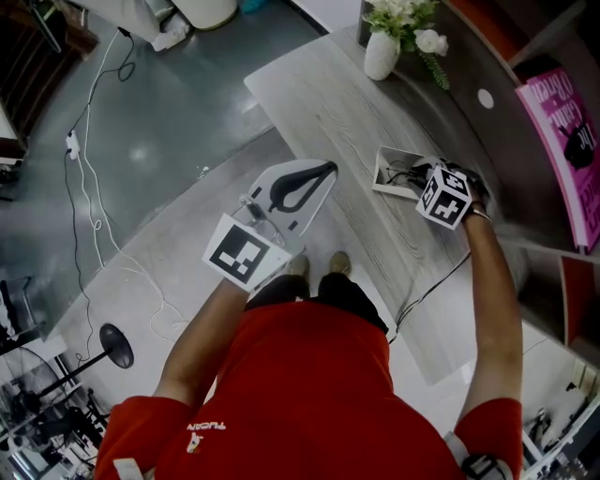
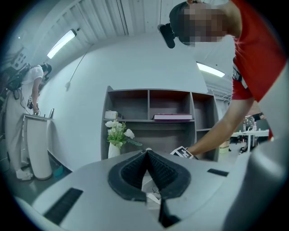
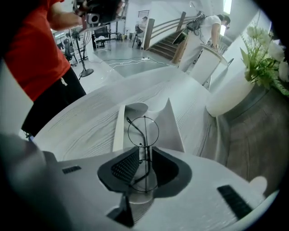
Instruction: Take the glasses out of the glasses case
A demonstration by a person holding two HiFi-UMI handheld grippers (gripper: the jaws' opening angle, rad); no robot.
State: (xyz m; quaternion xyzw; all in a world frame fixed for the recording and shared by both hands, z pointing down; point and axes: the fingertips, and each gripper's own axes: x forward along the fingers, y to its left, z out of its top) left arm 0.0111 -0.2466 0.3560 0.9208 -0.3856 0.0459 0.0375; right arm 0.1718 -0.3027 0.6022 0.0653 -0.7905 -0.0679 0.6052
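Left gripper: held over the near edge of the table, well apart from the case; its jaws were together at the tips, with nothing between them.
Table: pale wood grain, running away toward a curved shelf unit.
Vase: white, upright at the table's far end, holding white flowers.
Case: white, lying open on the table, its flaps spread.
Glasses: thin dark wire with round lenses, lying in the open case; one lens showed past the jaw tips, the other in the hollow behind them.
Right gripper: pointing steeply down over the case, its jaws a little apart, one on either side of the bridge, with a sliver of gap beside the wire.
Book: pink, lying on the shelf at the far right.
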